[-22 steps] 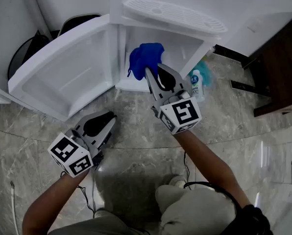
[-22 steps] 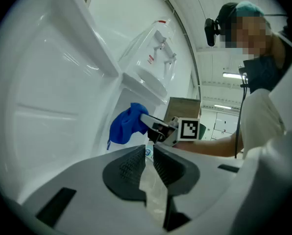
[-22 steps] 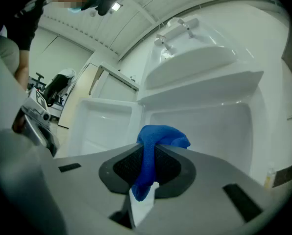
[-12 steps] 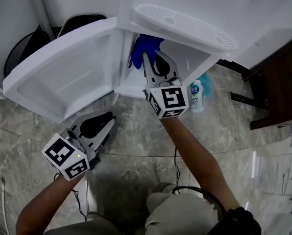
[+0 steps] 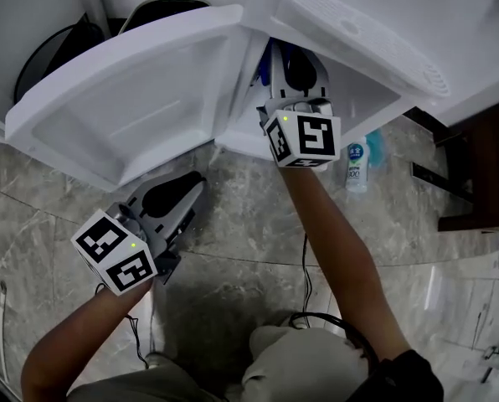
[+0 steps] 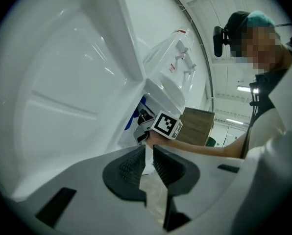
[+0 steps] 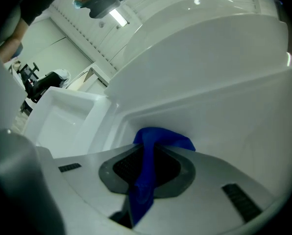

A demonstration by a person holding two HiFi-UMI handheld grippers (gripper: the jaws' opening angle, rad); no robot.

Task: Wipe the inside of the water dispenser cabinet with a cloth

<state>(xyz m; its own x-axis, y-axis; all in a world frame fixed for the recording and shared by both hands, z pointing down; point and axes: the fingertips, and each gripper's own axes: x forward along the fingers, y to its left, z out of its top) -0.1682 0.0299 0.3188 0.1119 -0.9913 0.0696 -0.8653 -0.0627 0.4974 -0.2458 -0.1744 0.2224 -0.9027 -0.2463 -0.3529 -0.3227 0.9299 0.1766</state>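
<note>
The white water dispenser cabinet (image 5: 362, 99) stands open, its door (image 5: 132, 99) swung out to the left. My right gripper (image 5: 285, 57) reaches into the opening, shut on a blue cloth (image 5: 264, 72). In the right gripper view the cloth (image 7: 158, 138) bunches out past the jaws of the right gripper (image 7: 148, 155), close to the white inner wall (image 7: 224, 111). My left gripper (image 5: 189, 189) hangs low over the floor in front of the door. Its jaws (image 6: 149, 153) stand almost together with only a thin slit, and nothing is between them.
A perforated drip tray (image 5: 358, 32) tops the cabinet. A small bottle (image 5: 356, 164) stands on the marble floor right of the opening. A dark wooden unit (image 5: 484, 166) is at far right, a black bin (image 5: 57, 53) behind the door. A cable (image 5: 304, 266) lies on the floor.
My right gripper has carried the blue cloth forward from in front of the opening to inside the cabinet. The left gripper has stayed in about the same place.
</note>
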